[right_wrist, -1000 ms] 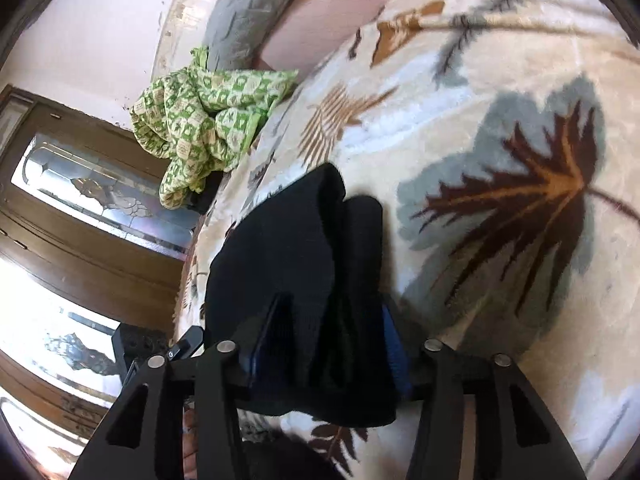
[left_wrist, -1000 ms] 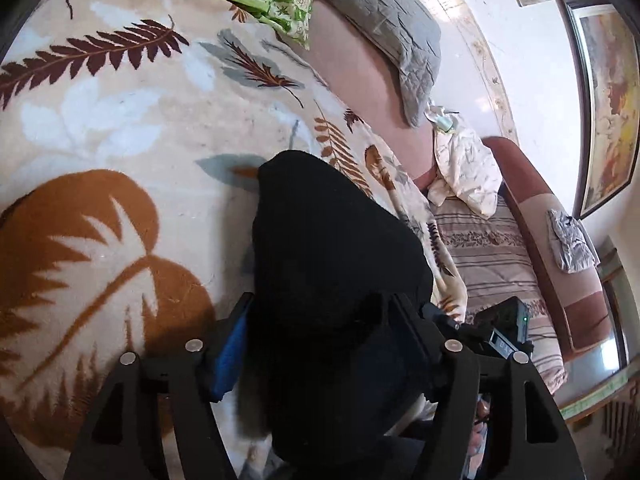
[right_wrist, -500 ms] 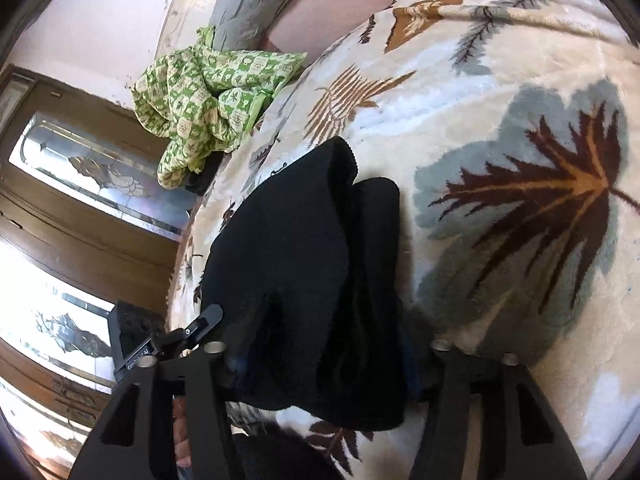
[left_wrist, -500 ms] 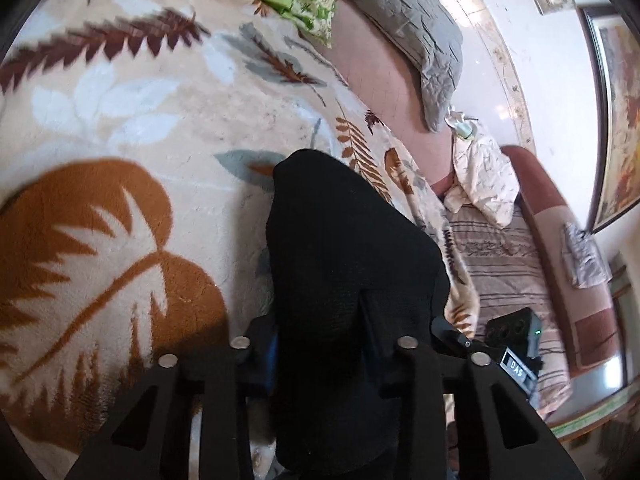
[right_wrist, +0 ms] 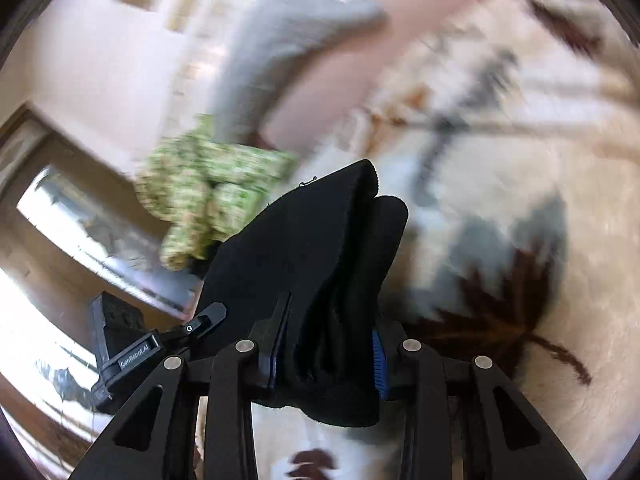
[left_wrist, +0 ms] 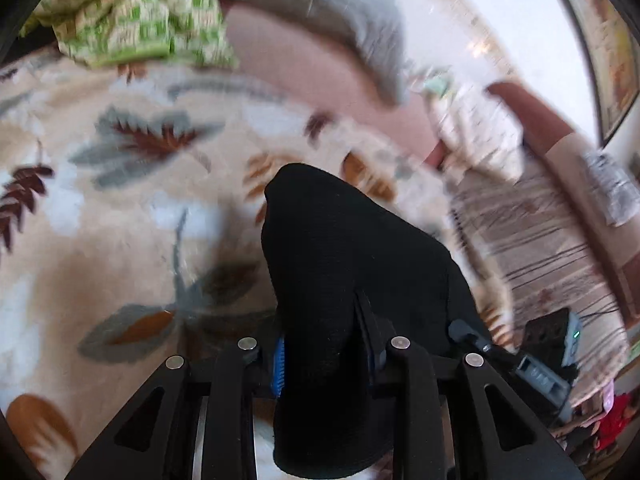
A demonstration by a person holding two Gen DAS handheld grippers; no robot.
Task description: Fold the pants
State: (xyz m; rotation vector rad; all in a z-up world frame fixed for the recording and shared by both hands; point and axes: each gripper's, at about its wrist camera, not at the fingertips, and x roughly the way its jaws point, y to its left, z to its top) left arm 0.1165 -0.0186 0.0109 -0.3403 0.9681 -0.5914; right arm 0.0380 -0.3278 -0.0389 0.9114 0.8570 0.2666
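The black pants [left_wrist: 352,280] are bunched into a thick folded bundle held between both claws above the leaf-patterned blanket [left_wrist: 120,208]. The left claw [left_wrist: 326,354] is clamped narrow on one end of the bundle, its blue pad just visible at the cloth's left side. In the right wrist view, the right claw [right_wrist: 324,356] grips the other end of the pants [right_wrist: 320,256], with several stacked layers pinched between its pads and two rounded folded edges pointing away from the camera.

To the left of the bundle the blanket lies broad and bare; ahead, it ends at the pink sofa back [left_wrist: 304,64], where a grey pillow [left_wrist: 320,12] leans. A green patterned cloth [left_wrist: 132,16] is heaped near the blanket's far edge, well apart from the pants. To the right the blanket drops off toward a striped seat [left_wrist: 540,240].

Compared with half a second ago, both views are now heavily blurred and show more of the wall and sofa back, while each claw's grip on the cloth is unchanged.
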